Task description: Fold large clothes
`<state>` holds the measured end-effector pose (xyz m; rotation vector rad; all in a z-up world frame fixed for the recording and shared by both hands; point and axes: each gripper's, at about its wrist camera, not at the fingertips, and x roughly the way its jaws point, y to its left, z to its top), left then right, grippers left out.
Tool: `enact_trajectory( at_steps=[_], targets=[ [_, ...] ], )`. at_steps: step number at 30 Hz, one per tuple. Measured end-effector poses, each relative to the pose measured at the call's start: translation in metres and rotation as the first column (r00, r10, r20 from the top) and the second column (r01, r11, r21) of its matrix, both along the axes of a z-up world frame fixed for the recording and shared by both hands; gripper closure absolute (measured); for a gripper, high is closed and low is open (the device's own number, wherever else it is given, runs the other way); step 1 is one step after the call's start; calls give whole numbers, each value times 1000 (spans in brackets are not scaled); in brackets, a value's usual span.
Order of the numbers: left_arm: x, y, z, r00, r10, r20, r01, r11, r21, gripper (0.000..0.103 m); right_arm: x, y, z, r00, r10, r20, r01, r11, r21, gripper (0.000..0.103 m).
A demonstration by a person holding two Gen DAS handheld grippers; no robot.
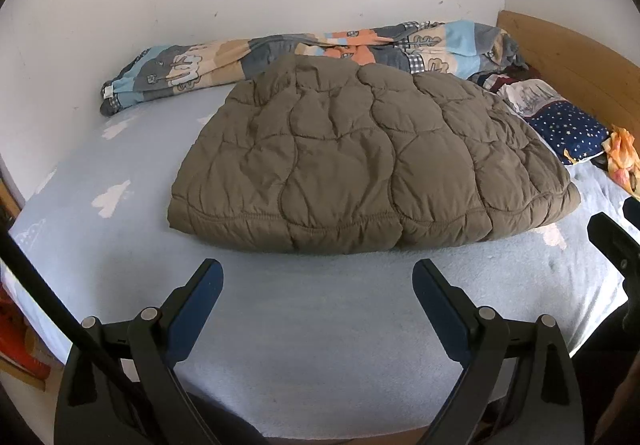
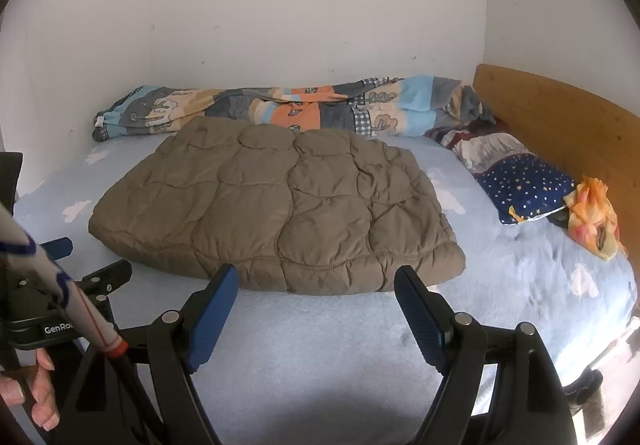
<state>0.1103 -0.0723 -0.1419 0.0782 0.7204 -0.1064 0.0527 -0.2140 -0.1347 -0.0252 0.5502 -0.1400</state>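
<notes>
An olive-brown quilted jacket lies folded flat in the middle of a bed with a light blue sheet. My left gripper is open, short of the jacket's near hem, with nothing between its fingers. My right gripper is open too, its fingertips level with the near hem on either side of it, and not pressing on the cloth. In the right wrist view the left gripper's black frame and the hand that holds it show at the far left.
A rolled patterned duvet lies along the white wall behind the jacket. A star-print navy pillow and an orange cloth sit at the right by the wooden headboard.
</notes>
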Motion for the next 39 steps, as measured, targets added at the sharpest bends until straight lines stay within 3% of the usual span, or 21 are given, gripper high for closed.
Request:
enact_trajectory(
  at_steps=[39],
  targets=[
    [-10,-4,11,999,-3,47,2,1000,31,8,-7,2,8,1000,-5,10,5,1000,-2,16]
  ],
)
